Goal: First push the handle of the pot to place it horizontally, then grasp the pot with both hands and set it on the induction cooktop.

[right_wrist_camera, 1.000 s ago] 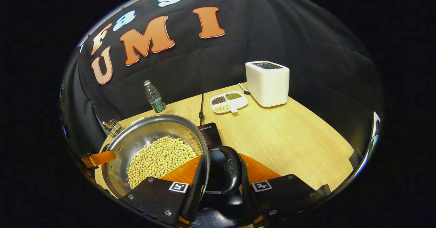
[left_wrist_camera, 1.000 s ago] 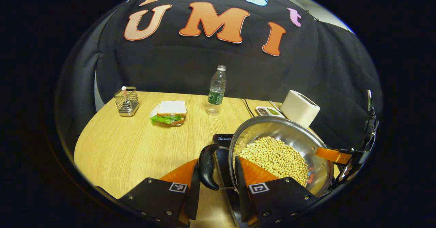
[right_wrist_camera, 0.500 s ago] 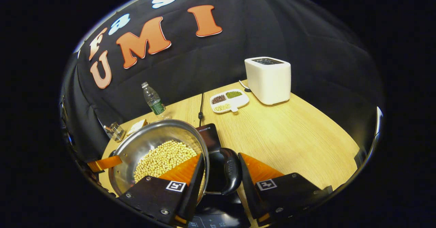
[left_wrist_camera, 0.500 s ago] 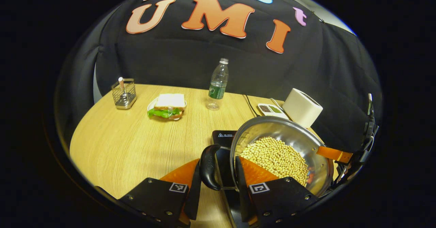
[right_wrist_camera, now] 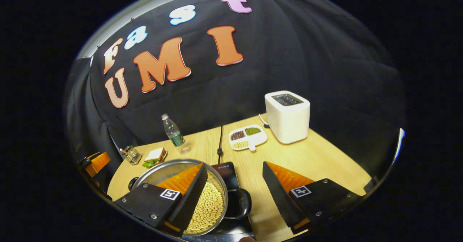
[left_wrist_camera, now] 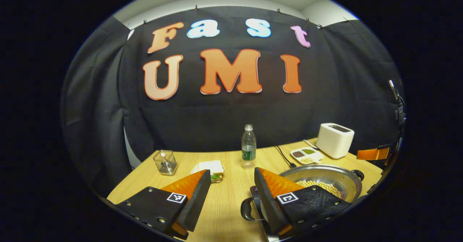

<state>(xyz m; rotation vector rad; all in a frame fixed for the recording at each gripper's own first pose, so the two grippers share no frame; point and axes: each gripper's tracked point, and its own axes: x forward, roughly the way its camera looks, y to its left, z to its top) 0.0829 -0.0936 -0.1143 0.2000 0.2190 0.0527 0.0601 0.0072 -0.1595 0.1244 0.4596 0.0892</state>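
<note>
Both grippers, left and right, hang spread above the round steel pot of beans, which sits on the black induction cooktop; withdraw straight up, clear of its 2 black handles.

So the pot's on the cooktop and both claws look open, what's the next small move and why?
Probably just back both claws away. The pot sits on the cooktop, its side handle level. The left claw and right claw are open, each handle lying free between the fingers, so nothing seems left to grip.
</note>
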